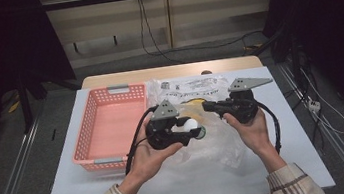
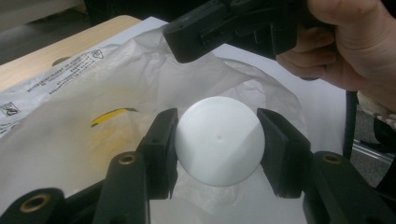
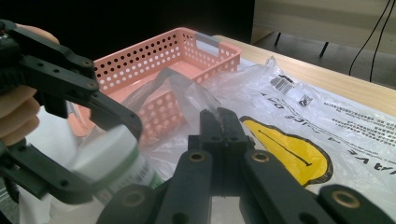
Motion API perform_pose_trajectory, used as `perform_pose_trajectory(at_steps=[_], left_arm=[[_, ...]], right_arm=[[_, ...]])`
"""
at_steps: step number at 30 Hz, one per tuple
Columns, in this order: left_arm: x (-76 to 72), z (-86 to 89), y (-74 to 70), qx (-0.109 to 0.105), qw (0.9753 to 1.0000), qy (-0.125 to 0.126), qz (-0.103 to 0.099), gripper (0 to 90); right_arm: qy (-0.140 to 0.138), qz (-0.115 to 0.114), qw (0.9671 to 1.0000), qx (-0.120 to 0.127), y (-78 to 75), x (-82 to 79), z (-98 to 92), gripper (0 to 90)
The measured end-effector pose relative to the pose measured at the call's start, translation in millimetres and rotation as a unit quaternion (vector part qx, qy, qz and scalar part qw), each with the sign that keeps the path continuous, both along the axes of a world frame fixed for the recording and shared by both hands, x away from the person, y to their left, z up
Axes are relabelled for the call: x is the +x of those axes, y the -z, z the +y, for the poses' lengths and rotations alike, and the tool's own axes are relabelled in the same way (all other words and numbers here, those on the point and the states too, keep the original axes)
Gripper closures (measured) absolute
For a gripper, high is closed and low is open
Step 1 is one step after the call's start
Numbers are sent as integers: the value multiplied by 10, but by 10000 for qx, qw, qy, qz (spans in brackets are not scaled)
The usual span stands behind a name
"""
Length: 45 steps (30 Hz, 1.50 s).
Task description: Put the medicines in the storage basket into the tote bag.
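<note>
Left gripper view: left claw [image 2: 217,140] clamped on white bottle cap [image 2: 218,140], one jaw each side, just above clear plastic bag [image 2: 70,140]. Right gripper view: right claw [image 3: 218,122] pressed together, pinching bag's edge, lifted w/ film taut. High view: both mid-tabletop [image 1: 71,191] over bag; pink basket [image 1: 93,118] beyond, to the left.

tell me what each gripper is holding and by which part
The left gripper is shut on the white-capped bottle, clamped across the sides of its cap. The right gripper is shut on the plastic bag, pinching its raised edge.
</note>
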State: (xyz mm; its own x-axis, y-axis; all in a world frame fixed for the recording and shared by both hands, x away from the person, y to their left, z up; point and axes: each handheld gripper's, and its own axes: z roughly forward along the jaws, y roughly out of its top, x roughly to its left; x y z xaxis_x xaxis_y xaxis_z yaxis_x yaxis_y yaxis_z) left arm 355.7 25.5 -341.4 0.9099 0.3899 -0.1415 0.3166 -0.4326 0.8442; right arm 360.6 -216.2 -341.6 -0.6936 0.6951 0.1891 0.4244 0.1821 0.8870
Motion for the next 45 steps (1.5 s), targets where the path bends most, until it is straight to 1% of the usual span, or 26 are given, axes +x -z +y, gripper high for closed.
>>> perform_pose_trajectory(at_steps=[1, 2, 4, 6, 7, 8, 12, 15, 18, 20, 24, 25, 30, 32, 34, 37, 39, 40, 41, 42, 44, 45], left_arm=[[5, -26, 15, 51, 10000, 8, 36, 510], [10, -55, 40, 38, 10000, 14, 61, 510], [34, -101, 85, 128, 9999, 25, 93, 510], [64, -138, 137, 150, 9998, -29, 119, 510], [93, -160, 175, 161, 9997, -51, 167, 510], [113, -175, 198, 214, 9996, -77, 185, 510], [188, -233, 297, 284, 9992, -177, 233, 510], [229, -263, 347, 360, 9988, -220, 264, 510], [277, -289, 401, 373, 9984, -298, 291, 510], [300, -310, 427, 445, 9980, -343, 279, 510], [348, -341, 492, 435, 9977, -430, 294, 509], [365, -346, 509, 466, 9974, -467, 298, 509], [445, -380, 595, 487, 9965, -581, 365, 509], [465, -403, 629, 469, 9965, -607, 319, 509], [484, -427, 661, 458, 9964, -628, 344, 509], [525, -454, 727, 546, 9956, -675, 361, 509], [555, -469, 777, 565, 9950, -722, 394, 509], [571, -478, 803, 533, 9951, -725, 406, 509], [589, -488, 832, 581, 9946, -778, 380, 509], [589, -488, 832, 581, 9946, -778, 380, 508], [635, -491, 885, 594, 9933, -891, 440, 509], [635, -491, 885, 594, 9933, -891, 440, 508]], right_arm=[[-4, -3, 10000, 0, -1, -2, 2, 900], [-6, -12, 10000, 3, -3, -2, 0, 900], [-5, -16, 10000, 13, -7, -6, -4, 900], [6, -23, 10000, 11, -9, -8, -8, 900], [7, -24, 10000, 10, -9, -8, -10, 900], [5, -32, 10000, 10, -10, -8, -10, 900], [4, -28, 10000, 10, -12, -9, -8, 900], [-10, -18, 10000, 2, -11, -11, -4, 900], [-21, -6, 10000, 23, -2, -9, 5, 900], [-32, 2, 10000, 2, 2, -11, 15, 900], [-34, 27, 10000, -9, 14, -9, 17, 900], [-34, 27, 10000, -9, 14, -9, 17, 900], [-38, 71, 10000, -14, 44, -2, 21, 900], [-51, 82, 10000, -19, 55, 2, 22, 900], [-47, 117, 9999, -12, 72, 4, 26, 900], [-56, 171, 9998, -7, 98, 8, 32, 900], [-68, 174, 9998, -2, 101, 9, 35, 900], [-73, 176, 9998, -8, 102, 8, 39, 900], [-75, 185, 9998, -16, 104, 9, 42, 900], [-76, 185, 9998, -21, 107, 11, 40, 900], [-61, 206, 9998, -16, 121, 16, 31, 900], [-46, 226, 9997, -15, 132, 21, 25, 900]])
